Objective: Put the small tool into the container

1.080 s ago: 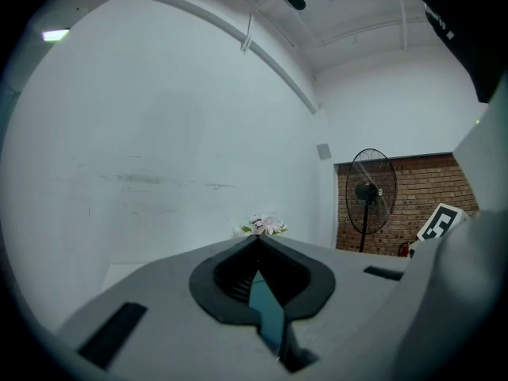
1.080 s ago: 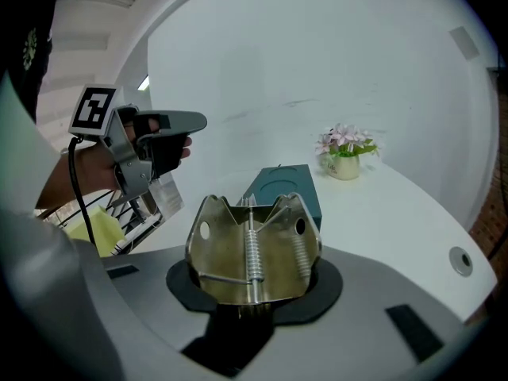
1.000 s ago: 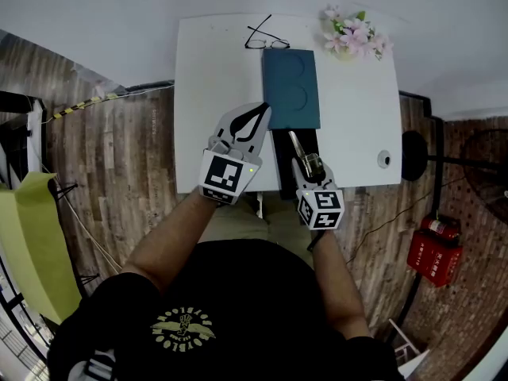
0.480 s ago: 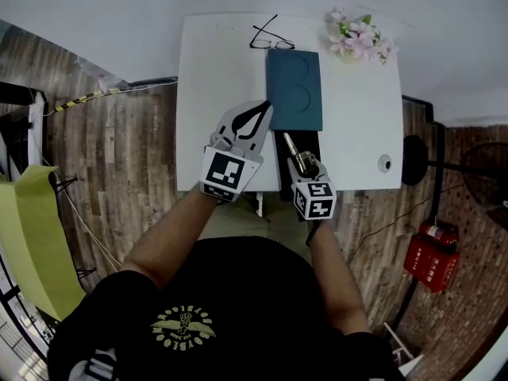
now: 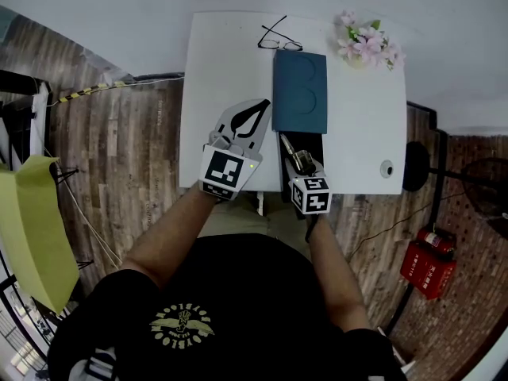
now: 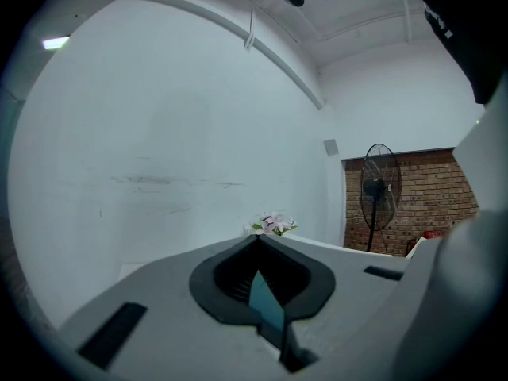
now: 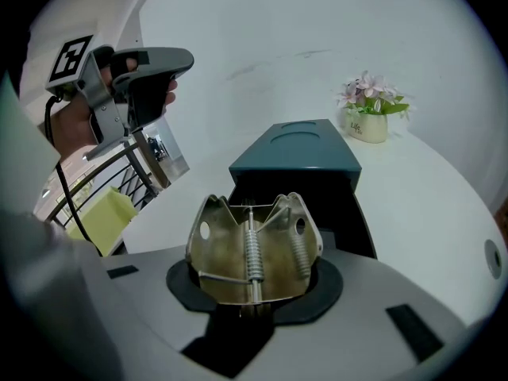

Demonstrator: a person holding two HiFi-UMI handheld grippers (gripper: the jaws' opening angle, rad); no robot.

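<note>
- Small tool (image 7: pixel 252 248): one brassy metal spring clip. The right claw (image 7: pixel 252 296) grips its near end, jaws partway closed and pressed onto it. The clip's wings point forward and down.
- Position of tool: over the dark open part of the container (image 5: pixel 311 145), toward its left side. It is not yet inside, and I cannot tell whether it touches the rim.
- Container: a black box standing at the near edge, its mouth uncovered, with a teal lid (image 5: pixel 300 92) covering its far part.
- Left claw (image 5: pixel 262 106): jaws closed tip to tip, nothing held, hanging just left of the container.
- Surface (image 5: pixel 222 62): white. It also carries spectacles (image 5: pixel 279 40) and a flower pot (image 5: pixel 367 46) at the far edge, well apart from the work.
- Progress, as judged: the pick-up is done and the tool has been brought to the opening. Left to do are lowering the tool into the opening and releasing it.
</note>
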